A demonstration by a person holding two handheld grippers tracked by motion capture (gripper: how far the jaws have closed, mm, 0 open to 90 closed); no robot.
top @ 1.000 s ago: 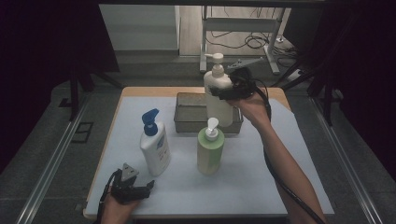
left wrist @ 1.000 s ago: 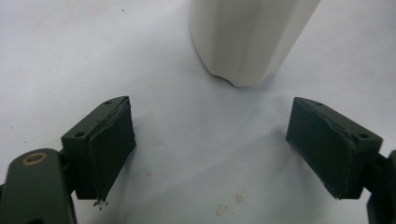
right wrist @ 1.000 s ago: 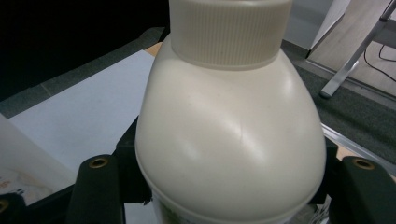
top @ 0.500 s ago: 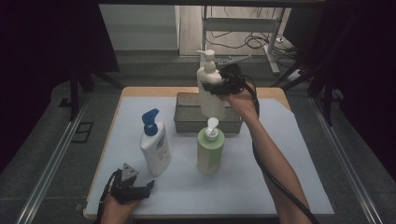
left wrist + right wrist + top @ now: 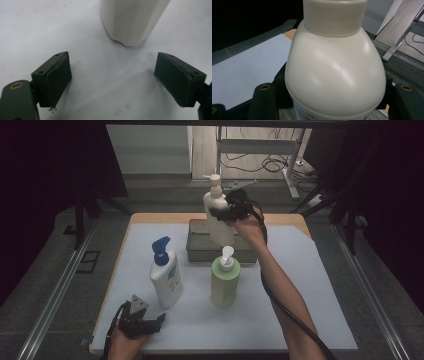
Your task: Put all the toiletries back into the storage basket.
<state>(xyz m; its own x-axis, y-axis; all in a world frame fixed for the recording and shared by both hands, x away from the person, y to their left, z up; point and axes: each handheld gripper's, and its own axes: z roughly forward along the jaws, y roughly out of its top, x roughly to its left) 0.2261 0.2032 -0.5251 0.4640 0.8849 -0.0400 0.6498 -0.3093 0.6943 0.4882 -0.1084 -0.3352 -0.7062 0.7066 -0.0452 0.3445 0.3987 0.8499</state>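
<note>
I am taking the grey tray [image 5: 196,251] at the far middle of the desk [image 5: 320,290] as my landmark and going from left to right.

Far to the near-left of the tray, my left gripper [image 5: 142,322] is resting low at the front edge of the desk. Its fingers [image 5: 58,76] are standing apart with nothing between them; in the left gripper view only the bottom of a white bottle is showing just ahead of them. This blue-capped white bottle [image 5: 165,276] is standing upright in front of the left corner of the tray. The green bottle [image 5: 224,282] is standing upright just in front of the middle of the tray.

Directly above the tray, my right gripper [image 5: 226,213] is holding the cream pump bottle [image 5: 218,217] in the air. Its fingers are clamped on the shoulder of this bottle, one on each side, as the right gripper view is showing. The long axis of the bottle is nearly upright, leaning a little, with the base pointing down toward the tray. I judge that the coming move is depending on this: the tray is lying straight below the base, and the right hand is much nearer than the left.
</note>
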